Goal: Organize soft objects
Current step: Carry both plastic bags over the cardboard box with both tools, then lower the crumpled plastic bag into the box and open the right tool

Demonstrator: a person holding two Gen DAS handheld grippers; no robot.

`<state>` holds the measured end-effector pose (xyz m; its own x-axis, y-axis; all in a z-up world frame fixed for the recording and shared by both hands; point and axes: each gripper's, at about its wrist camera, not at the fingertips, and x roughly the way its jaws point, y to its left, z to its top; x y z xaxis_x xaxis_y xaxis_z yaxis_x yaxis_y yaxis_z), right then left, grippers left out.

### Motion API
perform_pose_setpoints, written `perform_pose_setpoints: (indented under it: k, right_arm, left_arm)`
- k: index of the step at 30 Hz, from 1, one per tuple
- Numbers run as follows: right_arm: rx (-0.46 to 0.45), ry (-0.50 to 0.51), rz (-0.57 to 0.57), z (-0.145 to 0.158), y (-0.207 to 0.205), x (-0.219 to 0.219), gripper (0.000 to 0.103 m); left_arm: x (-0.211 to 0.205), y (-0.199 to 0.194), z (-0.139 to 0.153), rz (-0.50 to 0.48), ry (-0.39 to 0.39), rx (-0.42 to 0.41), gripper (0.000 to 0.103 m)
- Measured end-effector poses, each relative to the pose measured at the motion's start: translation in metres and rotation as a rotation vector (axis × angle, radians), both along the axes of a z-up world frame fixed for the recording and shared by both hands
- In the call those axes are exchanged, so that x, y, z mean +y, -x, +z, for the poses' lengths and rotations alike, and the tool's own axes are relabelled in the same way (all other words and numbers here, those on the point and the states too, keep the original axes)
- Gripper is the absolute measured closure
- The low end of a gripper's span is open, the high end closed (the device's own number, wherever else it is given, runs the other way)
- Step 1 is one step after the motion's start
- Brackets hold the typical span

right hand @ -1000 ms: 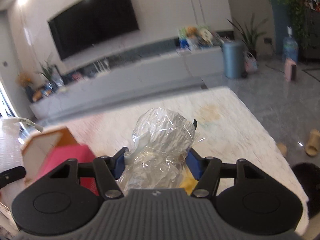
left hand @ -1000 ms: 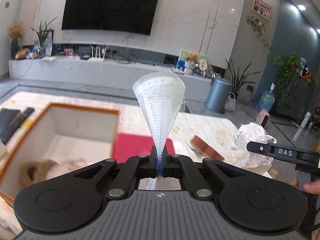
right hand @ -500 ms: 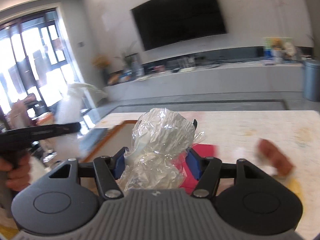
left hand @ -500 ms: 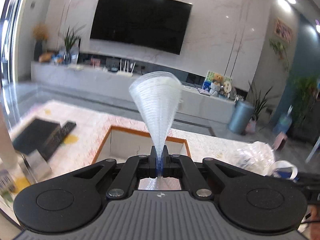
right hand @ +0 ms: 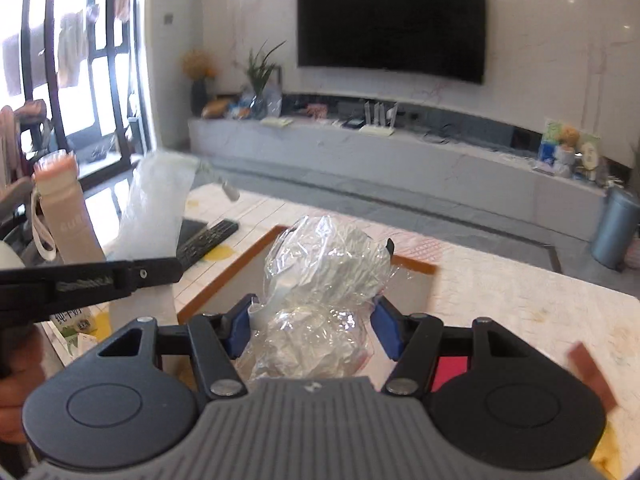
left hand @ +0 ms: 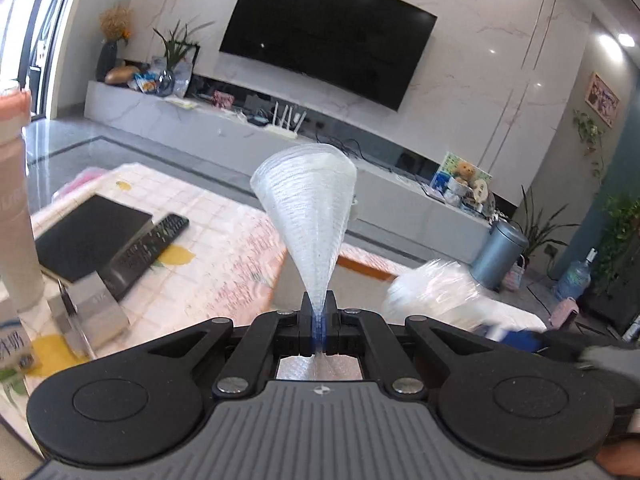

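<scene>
My left gripper [left hand: 319, 312] is shut on the narrow end of a white foam mesh sheet [left hand: 306, 208], which fans upward like a cone. From the right wrist view the same left gripper [right hand: 176, 270] shows at the left edge, with the white sheet [right hand: 156, 208] standing above it. My right gripper [right hand: 314, 328] is shut on a crumpled clear plastic bag [right hand: 320, 272] that bulges between its blue pads [right hand: 240, 326]. Below and ahead of the bag lies an open box with an orange rim [right hand: 224, 280]. The bag [left hand: 432, 292] also appears blurred at the right of the left wrist view.
A remote control [left hand: 144, 248] and a flat black pad [left hand: 88, 236] lie on the patterned tabletop. A pink bottle [right hand: 66, 216], a milk carton [left hand: 12, 352] and a small silver box [left hand: 90, 308] stand at the left. A red mat [right hand: 450, 368] and brown block [right hand: 592, 372] lie to the right.
Both grippers have swept left across the table with their loads still held. The right gripper with the bag now hangs over the box, and the left one has passed beyond it.
</scene>
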<state>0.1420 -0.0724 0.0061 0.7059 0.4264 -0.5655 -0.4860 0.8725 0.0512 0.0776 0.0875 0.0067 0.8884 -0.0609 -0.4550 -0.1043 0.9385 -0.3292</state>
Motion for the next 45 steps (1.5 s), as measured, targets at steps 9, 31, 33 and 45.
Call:
perform_pose_setpoints:
  k: [9,31,33,45]
  right_arm:
    - [0.251,-0.069,-0.048,-0.063,-0.095,0.052,0.043]
    - [0.368,0.056,-0.036,-0.108,-0.104,0.078,0.025]
    - [0.315,0.023,-0.027,-0.093,-0.093,0.071,0.016]
    - [0.022,0.103,0.016,-0.039,-0.03,-0.001,0.008]
  left_arm:
    - [0.033,-0.011,-0.012,0.065,0.055,0.075,0.101]
    - [0.038,-0.011,-0.012,0.125,0.055,0.142,0.1]
    - [0.038,-0.009,-0.009,0.13,0.053,0.133,0.1]
    - [-0.002,-0.019,0.006,-0.006,-0.05,0.135,0.1]
